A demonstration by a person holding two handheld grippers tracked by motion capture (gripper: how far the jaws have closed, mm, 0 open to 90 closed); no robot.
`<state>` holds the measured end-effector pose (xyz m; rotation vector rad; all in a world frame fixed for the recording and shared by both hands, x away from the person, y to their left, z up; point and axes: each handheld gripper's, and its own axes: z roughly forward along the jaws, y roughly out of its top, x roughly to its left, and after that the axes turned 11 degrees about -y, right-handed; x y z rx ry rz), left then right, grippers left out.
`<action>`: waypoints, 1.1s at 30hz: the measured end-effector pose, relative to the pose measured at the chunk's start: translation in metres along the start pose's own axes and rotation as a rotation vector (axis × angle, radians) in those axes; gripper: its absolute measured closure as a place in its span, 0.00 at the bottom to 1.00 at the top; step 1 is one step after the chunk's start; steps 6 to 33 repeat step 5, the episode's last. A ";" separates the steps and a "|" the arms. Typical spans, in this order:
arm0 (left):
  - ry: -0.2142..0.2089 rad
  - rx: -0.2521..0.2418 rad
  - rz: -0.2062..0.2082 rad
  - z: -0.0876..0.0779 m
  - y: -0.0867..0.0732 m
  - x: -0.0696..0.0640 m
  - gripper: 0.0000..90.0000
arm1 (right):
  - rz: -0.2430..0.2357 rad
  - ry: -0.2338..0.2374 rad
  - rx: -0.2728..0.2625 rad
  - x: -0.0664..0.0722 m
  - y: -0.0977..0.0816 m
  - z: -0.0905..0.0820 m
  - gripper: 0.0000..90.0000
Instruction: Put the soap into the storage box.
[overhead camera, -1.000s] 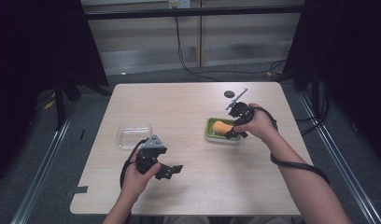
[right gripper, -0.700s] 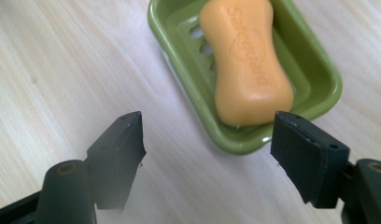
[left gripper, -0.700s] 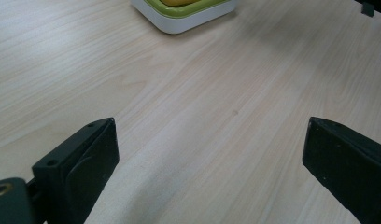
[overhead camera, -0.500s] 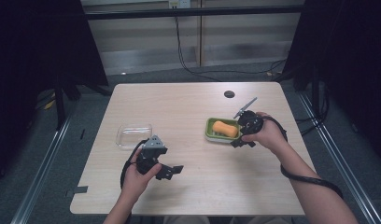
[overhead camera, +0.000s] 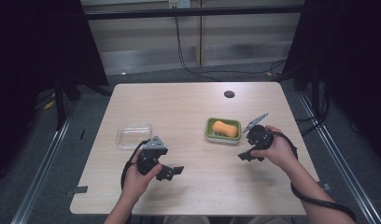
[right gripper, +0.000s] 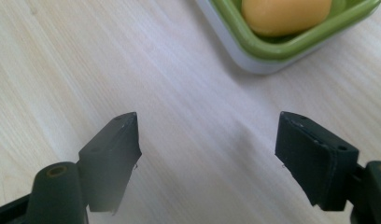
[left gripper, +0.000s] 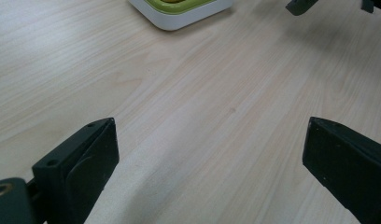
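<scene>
We look down on a pale wooden tabletop (overhead camera: 193,107) with a person's forearms coming in from the near edge, each hand holding a black gripper. The right gripper (overhead camera: 247,155) sits at the right side of the tabletop, just near and right of a green soap dish (overhead camera: 223,130); its jaws have just been opening and now stand wide apart with nothing between them, only bare wood beneath. In the right gripper view we see the same dish (right gripper: 291,42) beyond the jaws, at the top of the frame. An orange bar of soap (overhead camera: 225,128) lies inside the dish, and the right gripper view shows that soap (right gripper: 285,15) resting against the dish's green inner wall, apart from the jaws. The left gripper (overhead camera: 172,171) is held at the near left of the tabletop, its jaws also wide apart and holding nothing. A clear plastic lid or container (overhead camera: 134,135) lies just beyond the left hand. A thin metal tool (overhead camera: 255,122) lies to the right of the dish, just beyond the right hand. A small dark round hole (overhead camera: 229,94) marks the far part of the tabletop.
</scene>
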<state>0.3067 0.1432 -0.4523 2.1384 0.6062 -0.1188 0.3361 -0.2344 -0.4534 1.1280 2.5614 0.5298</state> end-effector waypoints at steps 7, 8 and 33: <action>0.003 0.001 -0.001 0.001 0.000 0.000 0.04 | 0.008 -0.004 -0.003 0.001 -0.008 0.000 0.24; 0.003 0.001 -0.001 0.001 0.000 0.000 0.04 | 0.008 -0.004 -0.003 0.001 -0.008 0.000 0.24; 0.003 0.001 -0.001 0.001 0.000 0.000 0.04 | 0.008 -0.004 -0.003 0.001 -0.008 0.000 0.24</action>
